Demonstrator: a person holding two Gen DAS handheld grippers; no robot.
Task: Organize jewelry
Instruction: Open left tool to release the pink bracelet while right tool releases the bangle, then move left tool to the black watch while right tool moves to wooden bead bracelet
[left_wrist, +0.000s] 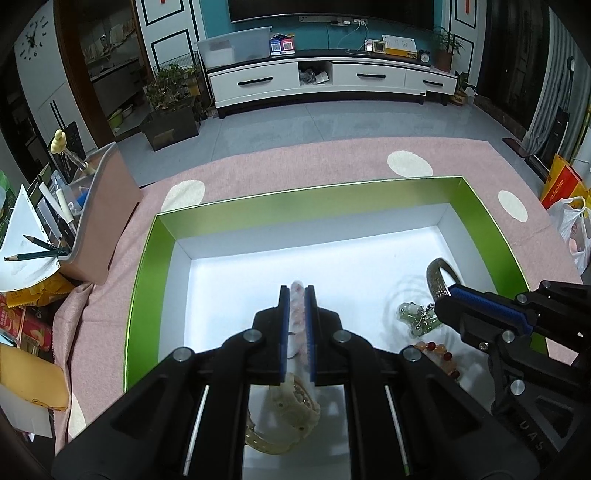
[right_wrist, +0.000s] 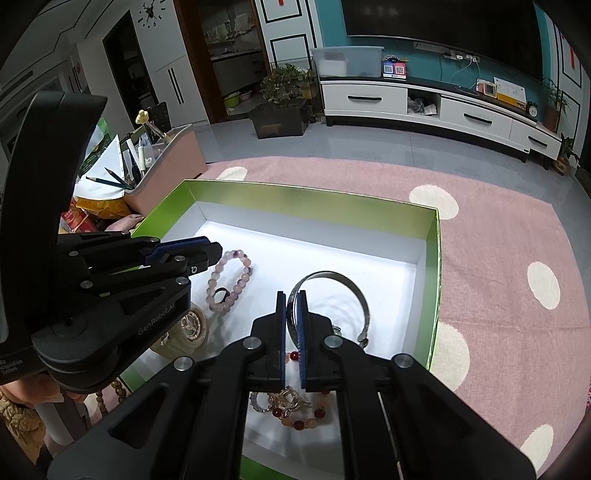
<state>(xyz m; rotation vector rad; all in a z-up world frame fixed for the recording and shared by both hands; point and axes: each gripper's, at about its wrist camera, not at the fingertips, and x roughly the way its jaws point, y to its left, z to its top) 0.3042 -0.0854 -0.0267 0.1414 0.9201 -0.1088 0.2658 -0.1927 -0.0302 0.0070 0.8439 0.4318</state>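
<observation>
Green-walled box (left_wrist: 147, 280) on a pink dotted rug (right_wrist: 498, 258), holding the jewelry. Left gripper (left_wrist: 296, 291) clamps the pink bead bracelet (right_wrist: 231, 282), which lies on the white floor beside a black ring (right_wrist: 221, 295). Right gripper (right_wrist: 291, 295) pinches the silver bangle (right_wrist: 332, 277), standing on edge; a cream watch (left_wrist: 295, 406) lies beneath the left gripper.

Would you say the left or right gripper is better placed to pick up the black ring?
Left. The left gripper is nearer the black ring, though shut on the pink bracelet; the right gripper clamps the bangle.
</observation>
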